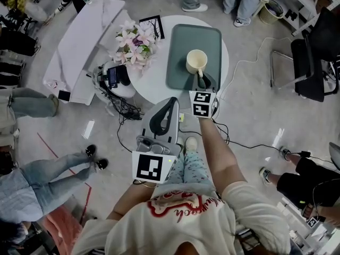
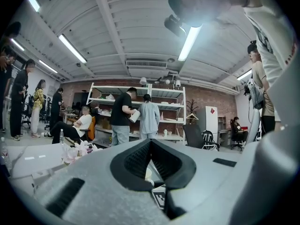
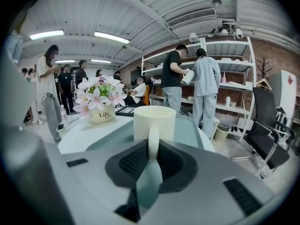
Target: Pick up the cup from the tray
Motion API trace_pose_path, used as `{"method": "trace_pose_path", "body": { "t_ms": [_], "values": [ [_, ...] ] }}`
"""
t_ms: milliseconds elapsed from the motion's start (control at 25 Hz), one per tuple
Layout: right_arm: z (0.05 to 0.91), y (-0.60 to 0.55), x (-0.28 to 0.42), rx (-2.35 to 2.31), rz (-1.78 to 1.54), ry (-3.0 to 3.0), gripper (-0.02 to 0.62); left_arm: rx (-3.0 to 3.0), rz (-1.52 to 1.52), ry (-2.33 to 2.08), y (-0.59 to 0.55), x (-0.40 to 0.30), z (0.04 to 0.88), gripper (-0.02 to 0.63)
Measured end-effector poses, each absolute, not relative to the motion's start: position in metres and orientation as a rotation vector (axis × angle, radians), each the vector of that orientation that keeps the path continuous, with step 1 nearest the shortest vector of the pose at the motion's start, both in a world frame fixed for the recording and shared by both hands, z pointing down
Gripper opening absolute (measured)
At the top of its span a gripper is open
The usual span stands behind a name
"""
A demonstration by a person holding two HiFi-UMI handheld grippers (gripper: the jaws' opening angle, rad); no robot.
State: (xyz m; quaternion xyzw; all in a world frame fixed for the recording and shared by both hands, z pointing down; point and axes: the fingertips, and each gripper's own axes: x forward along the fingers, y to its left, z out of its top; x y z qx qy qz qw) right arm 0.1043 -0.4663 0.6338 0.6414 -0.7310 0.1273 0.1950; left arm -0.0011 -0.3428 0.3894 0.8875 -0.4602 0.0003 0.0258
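Observation:
A cream cup (image 1: 196, 61) stands upright on the grey-green tray (image 1: 180, 62) on a round white table, its handle turned toward me. My right gripper (image 1: 204, 81) reaches over the tray's near edge. In the right gripper view the cup (image 3: 154, 121) fills the middle. Its handle runs down between the dark pads (image 3: 176, 163), which press on it, so the right gripper (image 3: 153, 153) is shut on the handle. My left gripper (image 1: 173, 101) hangs off the table's near edge, left of the tray, tips together and holding nothing. In its own view the left gripper (image 2: 151, 144) points level across the room.
A pot of pink and white flowers (image 1: 135, 44) stands left of the tray, with a framed picture (image 1: 151, 25) behind it. A white bench (image 1: 85, 41) lies further left. Cables (image 1: 125, 110) trail on the floor. A black chair (image 1: 313, 62) stands at the right. People stand around.

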Motion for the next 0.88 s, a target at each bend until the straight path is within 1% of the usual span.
{"method": "trace_pose_path", "body": {
  "t_ms": [200,520,720,880],
  "values": [
    [0.627,-0.467,0.105,1.855,0.397,-2.121,0.055,2.737,0.005,-1.434,-0.343,-0.005,0.391,0.008],
    [0.593,-0.469,0.111,1.903,0.325,-2.19,0.054,2.747,-0.001,-1.436,-0.344,-0.006,0.387,0.008],
    [0.553,-0.467,0.107,1.883,0.2,-2.264,0.054,2.75,-0.018,-1.44,-0.347,-0.005,0.381,0.008],
    [0.501,-0.455,0.1,1.9,0.118,-2.38,0.054,2.761,-0.043,-1.446,-0.348,-0.003,0.373,0.008]
  ]
}}
